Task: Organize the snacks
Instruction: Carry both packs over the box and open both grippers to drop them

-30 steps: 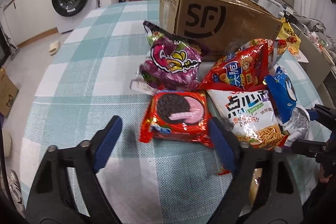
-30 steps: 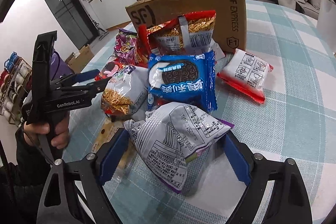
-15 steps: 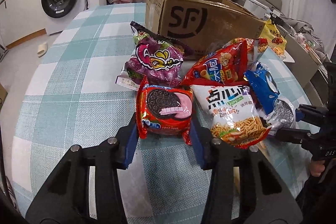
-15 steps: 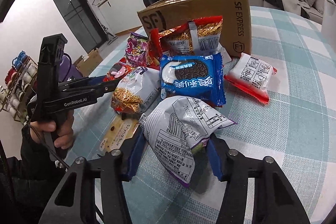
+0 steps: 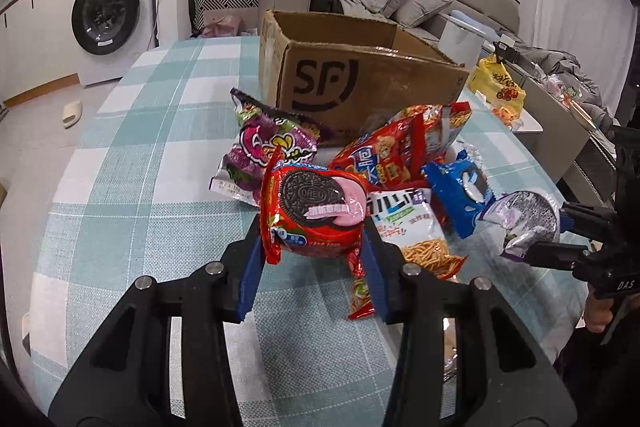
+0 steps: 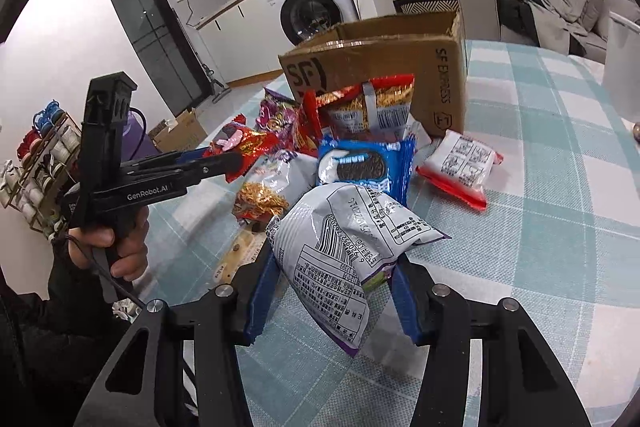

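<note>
The left gripper (image 5: 312, 247) has its blue jaws squeezed onto a red Oreo pack (image 5: 314, 211), and the pack is tipped up off the surface (image 5: 120, 187), which has a blue and white checked cloth. The jaws have just been closing, with the pack between them. The right gripper (image 6: 332, 291) has its jaws squeezed onto a silver and purple snack bag (image 6: 344, 247), held with its printed back side up, and these jaws have just been closing on the bag too. In the left wrist view the right gripper (image 5: 560, 235) shows at the right edge with the silver bag (image 5: 524, 223) in it. A brown cardboard box (image 5: 360, 83) stands open on the surface, and the snacks lie in a heap just in front of the box. A purple candy bag (image 5: 268, 147) lies in front of the box on the left side. A red cracker bag (image 5: 384, 155) leans near the front of the box. A blue Oreo pack (image 6: 360, 167) lies in front of the box, just behind the silver bag. A white noodle snack bag (image 5: 412, 227) lies in front of the box, between the two held snacks. A small white and red packet (image 6: 460, 167) lies beside the right corner of the box, a little apart from the heap. A hand (image 6: 116, 247) holds the handle of the left gripper. A washing machine (image 5: 108, 19) stands far behind the box.
</note>
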Demonstrator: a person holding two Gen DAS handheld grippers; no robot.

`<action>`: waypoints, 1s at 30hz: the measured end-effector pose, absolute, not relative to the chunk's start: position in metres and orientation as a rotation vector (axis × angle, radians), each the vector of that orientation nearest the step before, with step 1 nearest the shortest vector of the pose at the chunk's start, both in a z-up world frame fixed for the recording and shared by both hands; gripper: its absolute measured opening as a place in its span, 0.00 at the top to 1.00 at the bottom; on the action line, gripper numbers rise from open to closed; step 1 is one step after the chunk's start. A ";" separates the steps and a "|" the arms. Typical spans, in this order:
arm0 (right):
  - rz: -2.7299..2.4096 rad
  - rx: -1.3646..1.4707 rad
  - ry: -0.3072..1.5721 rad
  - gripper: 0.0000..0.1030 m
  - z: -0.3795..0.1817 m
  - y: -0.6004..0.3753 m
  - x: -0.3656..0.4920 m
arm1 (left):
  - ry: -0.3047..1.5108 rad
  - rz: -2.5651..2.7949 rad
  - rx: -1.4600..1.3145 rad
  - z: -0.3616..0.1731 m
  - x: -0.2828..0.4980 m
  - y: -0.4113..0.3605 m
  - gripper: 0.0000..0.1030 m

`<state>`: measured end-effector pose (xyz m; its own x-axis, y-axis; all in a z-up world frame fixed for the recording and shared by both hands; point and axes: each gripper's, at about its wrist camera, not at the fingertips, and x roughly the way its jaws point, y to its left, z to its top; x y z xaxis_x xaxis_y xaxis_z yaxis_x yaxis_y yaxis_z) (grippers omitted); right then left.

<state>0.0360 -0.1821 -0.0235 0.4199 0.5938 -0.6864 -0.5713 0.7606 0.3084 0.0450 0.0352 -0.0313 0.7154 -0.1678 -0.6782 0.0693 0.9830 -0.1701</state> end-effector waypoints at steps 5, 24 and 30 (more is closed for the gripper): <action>0.713 0.049 0.807 0.49 -0.005 -0.189 0.033 | 0.733 -0.138 -0.139 -0.019 0.036 0.029 0.60; 0.629 0.093 0.666 0.49 0.040 -0.197 0.060 | 0.615 -0.132 -0.123 0.032 0.036 0.013 0.60; 0.608 0.110 0.636 0.49 0.053 -0.197 0.076 | 0.589 -0.132 -0.107 0.046 0.052 0.004 0.60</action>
